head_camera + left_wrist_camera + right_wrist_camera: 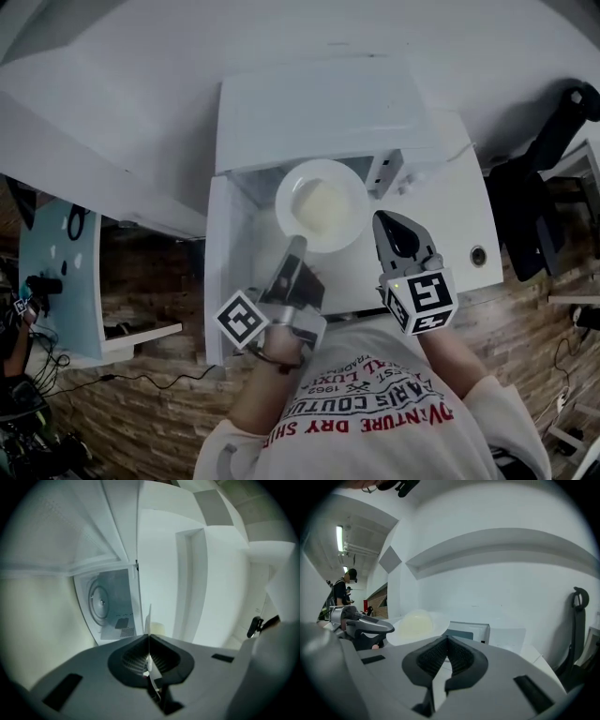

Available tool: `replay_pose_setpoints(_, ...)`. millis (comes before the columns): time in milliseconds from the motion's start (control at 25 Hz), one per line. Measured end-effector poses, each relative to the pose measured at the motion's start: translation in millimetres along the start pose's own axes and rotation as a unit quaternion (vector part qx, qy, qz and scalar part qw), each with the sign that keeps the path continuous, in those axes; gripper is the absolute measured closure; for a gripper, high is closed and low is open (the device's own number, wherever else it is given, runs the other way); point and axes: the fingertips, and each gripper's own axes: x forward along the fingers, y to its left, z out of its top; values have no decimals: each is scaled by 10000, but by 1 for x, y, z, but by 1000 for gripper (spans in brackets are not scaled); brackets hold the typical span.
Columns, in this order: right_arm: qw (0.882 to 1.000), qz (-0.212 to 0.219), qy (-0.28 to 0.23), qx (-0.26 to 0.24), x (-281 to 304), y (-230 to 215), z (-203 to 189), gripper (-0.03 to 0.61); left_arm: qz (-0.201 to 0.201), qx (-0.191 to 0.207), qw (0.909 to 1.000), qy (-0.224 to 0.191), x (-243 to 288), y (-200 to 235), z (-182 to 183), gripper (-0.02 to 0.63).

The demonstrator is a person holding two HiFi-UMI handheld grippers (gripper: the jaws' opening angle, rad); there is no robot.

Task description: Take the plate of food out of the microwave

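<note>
A white plate [322, 204] with pale food [323, 202] hangs in front of the open white microwave [309, 112]. My left gripper [300, 242] is shut on the plate's near rim. In the left gripper view the rim [149, 618] shows edge-on between the shut jaws of that gripper [149, 641], and the microwave's cavity [110, 604] with its turntable stands bare. My right gripper [382, 221] hovers just right of the plate, shut, with nothing in it. The right gripper view shows its jaws [447, 640] closed together, with the plate [436, 620] and the left gripper [363, 627] to their left.
The microwave door [246, 262] hangs open at the left, under the left gripper. The microwave stands on a white table [141, 75]. A black chair [534, 197] stands at the right. A person [342, 592] stands far off at the left in the right gripper view.
</note>
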Motion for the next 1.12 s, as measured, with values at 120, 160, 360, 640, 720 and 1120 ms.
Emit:
replay_pose_setpoints(120,10000,-59,-74,-20,-4,-2,7,566,-56,56,10000,20,1,-9,0,600)
replay_pose_setpoints(160,9999,-62,-90,-22,-5,-2,9,566,-72,59,10000,18,1,-11,0,600)
replay_pose_setpoints(360,9998,-58,-176,-63,-10,0,17,566,-142,35,9999,17,3,-19,0,600)
replay_pose_setpoints(640,9997,-108,-213,-93,-13,-2,20,566,-140,103,9998,58,3,-23,-2,600)
replay_pose_setpoints(720,9996,-118,-232,-82,-14,-4,21,566,-125,77,9999,59,4,-22,-4,600)
replay_pose_setpoints(1120,9993,-106,-301,-170,-16,-7,23,566,-42,68,9999,72,6,-18,-10,600)
